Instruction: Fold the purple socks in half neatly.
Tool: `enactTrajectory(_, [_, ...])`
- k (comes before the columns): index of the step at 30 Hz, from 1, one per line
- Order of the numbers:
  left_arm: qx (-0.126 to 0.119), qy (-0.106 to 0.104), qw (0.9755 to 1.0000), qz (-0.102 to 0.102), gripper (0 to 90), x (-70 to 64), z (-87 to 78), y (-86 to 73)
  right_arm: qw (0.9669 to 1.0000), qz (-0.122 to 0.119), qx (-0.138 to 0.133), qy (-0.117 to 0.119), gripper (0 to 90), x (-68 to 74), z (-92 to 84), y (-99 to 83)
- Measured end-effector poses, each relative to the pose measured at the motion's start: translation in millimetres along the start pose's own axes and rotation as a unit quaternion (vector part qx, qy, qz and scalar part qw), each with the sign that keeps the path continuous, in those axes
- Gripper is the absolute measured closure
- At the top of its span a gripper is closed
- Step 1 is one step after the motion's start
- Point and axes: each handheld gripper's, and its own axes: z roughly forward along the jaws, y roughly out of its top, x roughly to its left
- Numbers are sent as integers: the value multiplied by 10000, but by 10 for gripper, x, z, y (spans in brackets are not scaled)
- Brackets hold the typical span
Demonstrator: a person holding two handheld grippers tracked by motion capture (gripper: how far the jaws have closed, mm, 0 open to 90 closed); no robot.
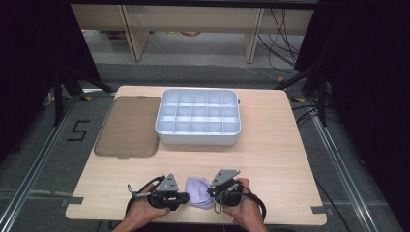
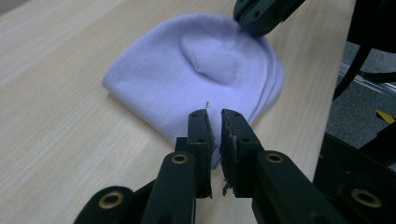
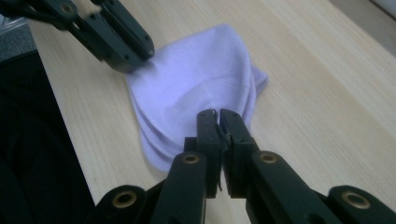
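A lilac knitted cloth [image 1: 198, 191], folded in several layers, lies on the wooden table near its front edge, between my two grippers. In the left gripper view the cloth [image 2: 205, 70] spreads out ahead, and my left gripper [image 2: 215, 114] stands at its near edge with the jaws a narrow slit apart, the pads not pressing. My right gripper [image 3: 217, 112] has its jaws together on the opposite edge of the cloth [image 3: 201, 70]. In the high view the left gripper [image 1: 186, 197] and the right gripper [image 1: 211, 193] point at each other across the cloth.
A white tray [image 1: 198, 140] divided into several empty compartments stands at the middle back of the table. A flat brown translucent lid [image 1: 128, 128] lies to its left. Bare wood stretches between the tray and the cloth. The table's front edge runs just below the hands.
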Motion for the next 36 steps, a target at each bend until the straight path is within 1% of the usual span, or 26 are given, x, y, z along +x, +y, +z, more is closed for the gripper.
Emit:
enactTrajectory(1, [-21, 10, 9999, -144, 821, -5, 10, -8, 10000, 0, 0, 0, 870, 0, 0, 0])
enactTrajectory(2, [-28, -1, 9999, -147, 823, -10, 10, -3, 10000, -3, -16, 4, 868, 16, -15, 5])
enactTrajectory(3, [-16, 32, 10000, -12, 822, -4, 1, 6, 10000, -24, -30, 48, 868, 22, -9, 13])
enactTrajectory(4, [-61, 47, 9999, -86, 816, -16, -2, 10, 10000, -12, -95, -3, 866, 41, -1, 12])
enactTrajectory(5, [-55, 69, 9999, -51, 807, 3, -21, 19, 9999, -19, -125, 32, 866, 45, 2, 18])
enactTrajectory(6, [-81, 156, 9997, -150, 781, 41, -65, 33, 9999, -34, -99, 112, 865, 57, -1, 36])
enactTrajectory(8, [-82, 168, 9996, -202, 769, 64, -83, 32, 9998, -58, -163, 124, 864, 72, 16, 42])
enactTrajectory(10, [-105, 178, 9991, -364, 713, 91, -106, 23, 9997, -68, -140, 194, 861, 98, 19, 68])
enactTrajectory(11, [-65, 172, 9983, -561, 616, 98, -104, 10, 9996, -121, -201, 163, 861, 125, 49, 88])
enactTrajectory(12, [-84, 127, 9975, -697, 616, 96, -99, -1, 9996, -121, -201, 163, 861, 125, 49, 88])
enactTrajectory(13, [-63, 58, 9954, -955, 597, 90, -85, -22, 9996, -87, -125, 256, 861, 143, 52, 101])
enactTrajectory(14, [-22, 81, 9954, -957, 574, 98, -78, -32, 9993, -264, -114, 238, 861, 143, 81, 109])
enactTrajectory(16, [-29, 57, 9941, -1083, 559, 99, -43, -42, 9994, -169, -78, 290, 860, 168, 108, 111])
enactTrajectory(17, [-3, 64, 9938, -1113, 563, 107, -42, -40, 9993, -221, -75, 278, 859, 155, 112, 112])
enactTrajectory(19, [-51, 114, 9946, -1028, 576, 90, -22, -32, 9996, -151, -15, 240, 857, 157, 100, 107])
enactTrajectory(21, [-72, 136, 9955, -935, 601, 73, -7, -35, 9994, -234, -109, 213, 855, 142, 107, 99])
enactTrajectory(22, [-134, 159, 9958, -888, 655, 54, 14, -44, 9992, -291, -135, 245, 853, 131, 113, 103])
enactTrajectory(26, [-218, 116, 9950, -964, 779, 34, 42, -54, 9993, -265, -69, 238, 852, 150, 115, 110])
enactTrajectory(27, [-281, 73, 9949, -963, 809, 50, 40, -61, 9990, -346, -122, 267, 852, 153, 141, 115])
enactTrajectory(29, [-286, 96, 9944, -1011, 834, 53, 30, -63, 9993, -243, -53, 286, 854, 184, 147, 133])
enactTrajectory(30, [-286, 96, 9944, -1011, 840, 53, 30, -63, 9992, -310, -75, 256, 859, 182, 166, 128])
enactTrajectory(31, [-321, 176, 9953, -891, 840, 56, 21, -55, 9992, -310, -75, 256, 859, 182, 166, 128])
enactTrajectory(32, [-284, 232, 9961, -801, 845, 73, -9, -48, 9990, -132, 39, 426, 870, 202, 196, 138])
enactTrajectory(33, [-284, 232, 9961, -801, 846, 73, -9, -48, 9990, -132, 39, 426, 870, 202, 196, 138])
enactTrajectory(34, [-303, 216, 9968, -709, 847, 81, -38, -41, 9981, -278, 28, 553, 880, 190, 291, 127])
enactTrajectory(36, [-341, 230, 9958, -813, 847, 59, -41, -37, 9976, -332, 119, 587, 891, 208, 356, 126])
